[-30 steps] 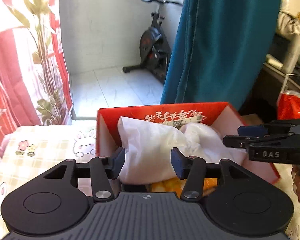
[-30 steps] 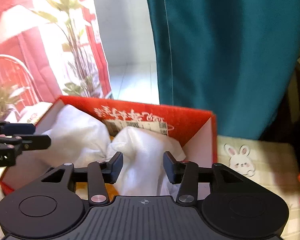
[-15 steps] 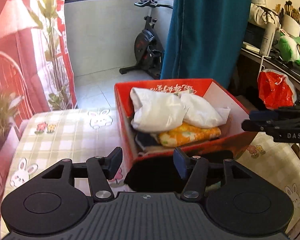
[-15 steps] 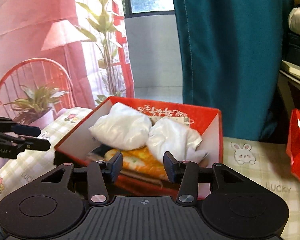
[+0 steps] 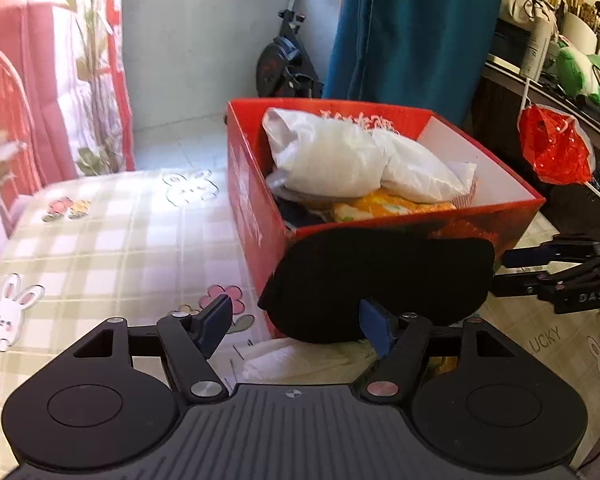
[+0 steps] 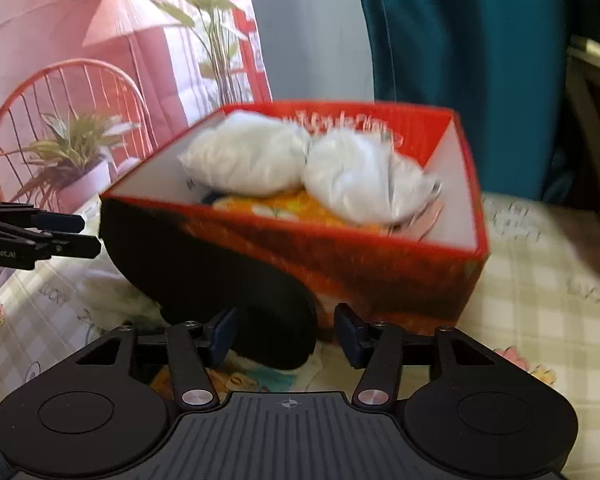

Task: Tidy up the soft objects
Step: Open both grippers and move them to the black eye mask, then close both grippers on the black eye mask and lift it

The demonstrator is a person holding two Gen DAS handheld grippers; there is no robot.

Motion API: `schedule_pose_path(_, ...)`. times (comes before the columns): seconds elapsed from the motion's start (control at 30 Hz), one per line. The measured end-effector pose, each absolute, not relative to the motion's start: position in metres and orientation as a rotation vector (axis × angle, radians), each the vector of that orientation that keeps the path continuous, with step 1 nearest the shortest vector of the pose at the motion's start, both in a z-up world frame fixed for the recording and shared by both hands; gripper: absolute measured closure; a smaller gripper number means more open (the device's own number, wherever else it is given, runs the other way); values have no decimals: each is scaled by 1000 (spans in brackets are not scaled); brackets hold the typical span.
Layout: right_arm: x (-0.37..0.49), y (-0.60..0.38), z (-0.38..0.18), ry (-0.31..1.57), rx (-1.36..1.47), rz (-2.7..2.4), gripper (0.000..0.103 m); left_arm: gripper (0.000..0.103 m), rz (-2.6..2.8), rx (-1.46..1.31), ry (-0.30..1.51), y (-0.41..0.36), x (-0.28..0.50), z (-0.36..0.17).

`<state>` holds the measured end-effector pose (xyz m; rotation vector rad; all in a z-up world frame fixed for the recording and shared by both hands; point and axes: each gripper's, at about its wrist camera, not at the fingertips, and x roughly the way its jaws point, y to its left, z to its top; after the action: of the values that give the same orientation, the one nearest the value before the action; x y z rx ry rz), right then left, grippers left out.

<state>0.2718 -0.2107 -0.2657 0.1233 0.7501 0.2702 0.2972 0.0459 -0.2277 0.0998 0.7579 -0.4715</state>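
The red box (image 5: 256,216) holds two white bags (image 5: 328,160) over orange fabric (image 5: 384,206); beyond both spread, empty hand-held grippers, left (image 5: 296,322) and right (image 6: 286,332), leans a black eye mask (image 5: 380,280).

Each gripper was matte black plastic. The left gripper (image 5: 296,322) had a ribbed centre plate with a small crosshair mark, round discs at seven and five o'clock, silver pivot screws on its linkage arms, and dark blue pads on its fingertips (image 5: 374,326). The right gripper (image 6: 284,334) was built alike. "DAS" lettering showed white on its side in the left view.
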Motion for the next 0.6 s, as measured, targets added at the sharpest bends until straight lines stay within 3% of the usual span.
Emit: schedule_pose_path(0.6,289,-208,-291,789,176,341,50,28,-569,8,745,44,320,-248)
